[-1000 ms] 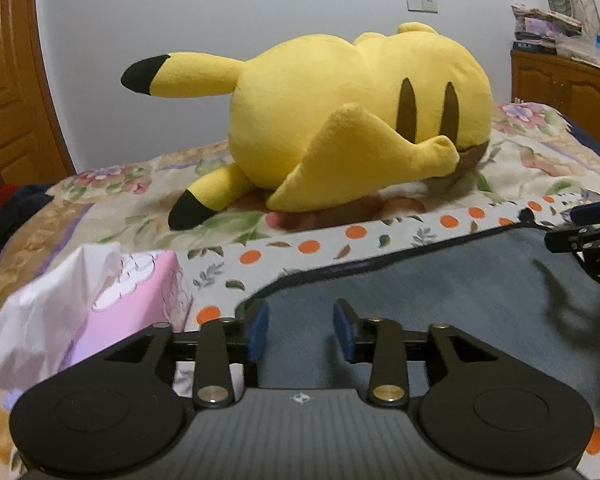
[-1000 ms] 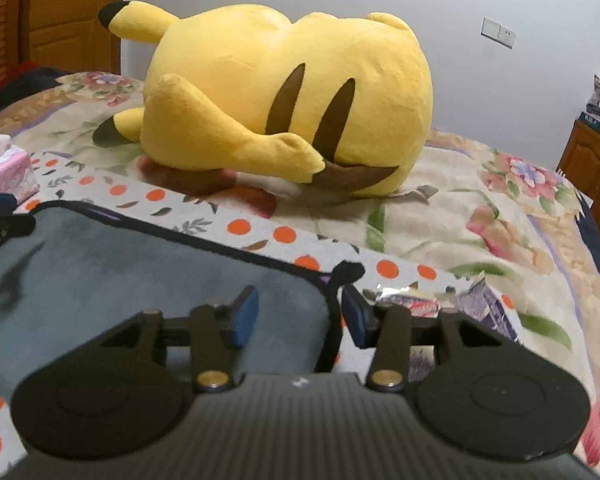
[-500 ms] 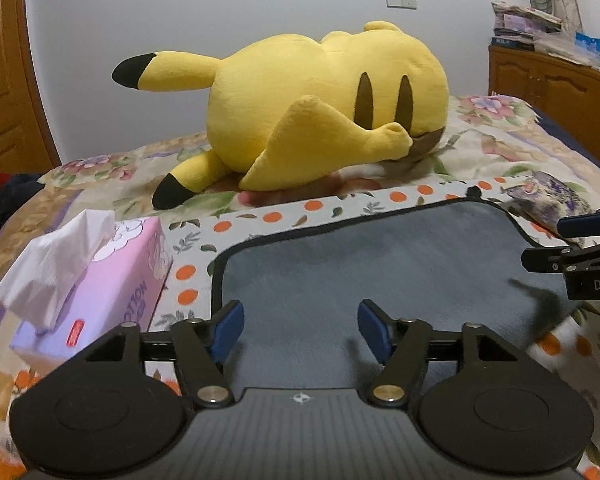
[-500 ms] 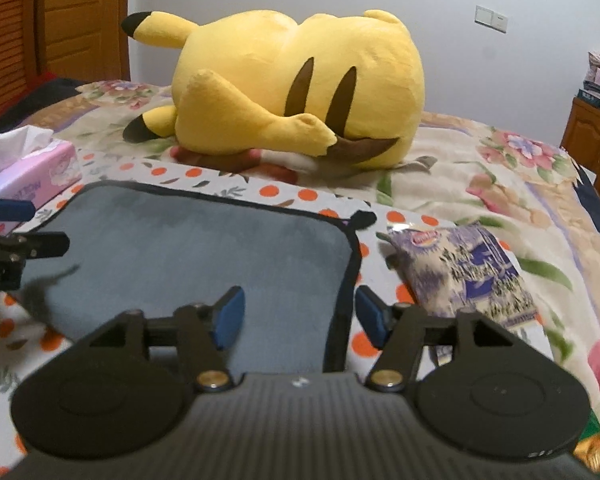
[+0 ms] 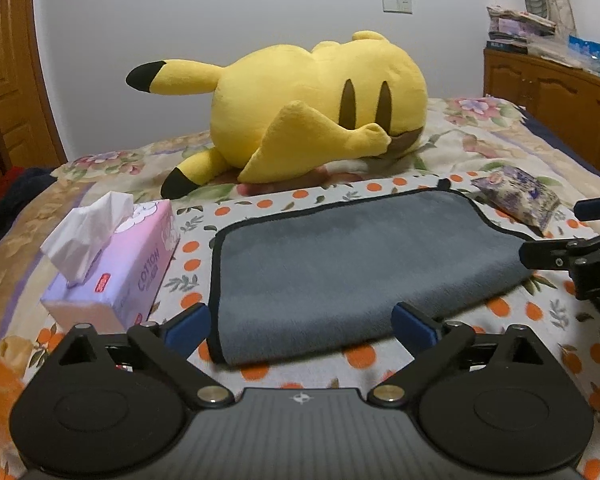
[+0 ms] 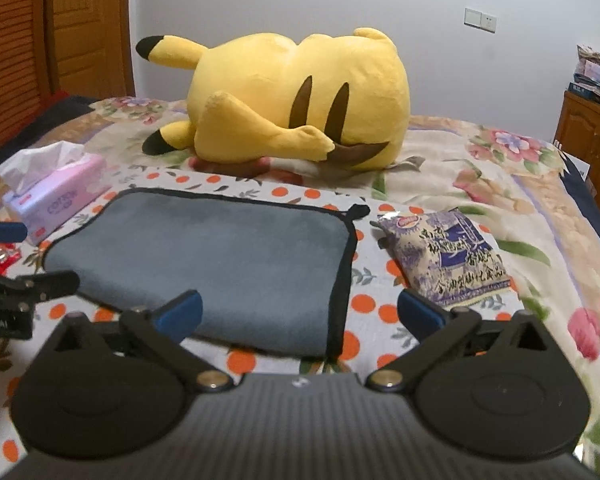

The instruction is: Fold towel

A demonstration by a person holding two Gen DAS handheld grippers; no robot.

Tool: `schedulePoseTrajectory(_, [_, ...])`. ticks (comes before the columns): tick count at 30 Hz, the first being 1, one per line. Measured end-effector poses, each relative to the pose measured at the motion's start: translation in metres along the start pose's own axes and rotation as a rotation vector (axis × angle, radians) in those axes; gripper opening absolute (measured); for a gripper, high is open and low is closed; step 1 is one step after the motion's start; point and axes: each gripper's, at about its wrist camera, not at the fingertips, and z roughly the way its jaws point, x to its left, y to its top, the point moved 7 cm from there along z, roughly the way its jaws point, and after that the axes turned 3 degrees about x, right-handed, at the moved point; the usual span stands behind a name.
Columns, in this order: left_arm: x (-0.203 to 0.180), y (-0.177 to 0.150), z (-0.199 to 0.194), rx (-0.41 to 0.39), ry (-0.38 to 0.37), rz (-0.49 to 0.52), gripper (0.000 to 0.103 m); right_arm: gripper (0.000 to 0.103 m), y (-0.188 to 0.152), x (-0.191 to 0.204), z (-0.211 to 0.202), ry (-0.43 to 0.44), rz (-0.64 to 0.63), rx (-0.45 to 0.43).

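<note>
Left wrist view: the left gripper (image 5: 300, 326) hangs wide open and empty, just short of the near folded edge of the grey towel (image 5: 340, 264). The right gripper (image 6: 300, 316) is likewise spread and empty at the towel's near right corner. Towel lies flat on the dotted cloth (image 5: 380, 188), long axis crosswise, both grippers about equally near.

A grey towel (image 5: 352, 264) with black edging is seen lying folded on a cloth (image 5: 380, 190) dotted with orange. The left gripper (image 5: 302, 326) is held over the towel's near edge, its blue fingertips (image 5: 188, 326) spread wide and gripping nothing. A pink tissue box (image 5: 116, 264) is set left of the towel. A yellow plush toy (image 5: 300, 110) is laid behind it, a snack packet (image 5: 518, 198) at far right. The right gripper (image 5: 572, 240) is seen entering from the right edge.
</note>
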Motion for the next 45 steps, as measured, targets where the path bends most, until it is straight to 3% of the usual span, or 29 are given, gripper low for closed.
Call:
schedulePoseTrajectory(14, [-0.013,-0.008,-0.052,-0.01,-0.017,0.014,0.103,0.103,-0.006,0.01,-0.05,-0.021,-0.036,-0.006])
schedulePoseTrajectory(30, [-0.004,-0.012,-0.131,-0.026,0.056,0.004,0.103,0.103,-0.004,0.011,-0.132,-0.018,-0.004,-0.067])
schedulePoseTrajectory(45, [-0.012,-0.02,-0.189,-0.03,0.05,-0.03,0.103,0.103,-0.012,0.01,-0.191,-0.023,0.018,-0.114])
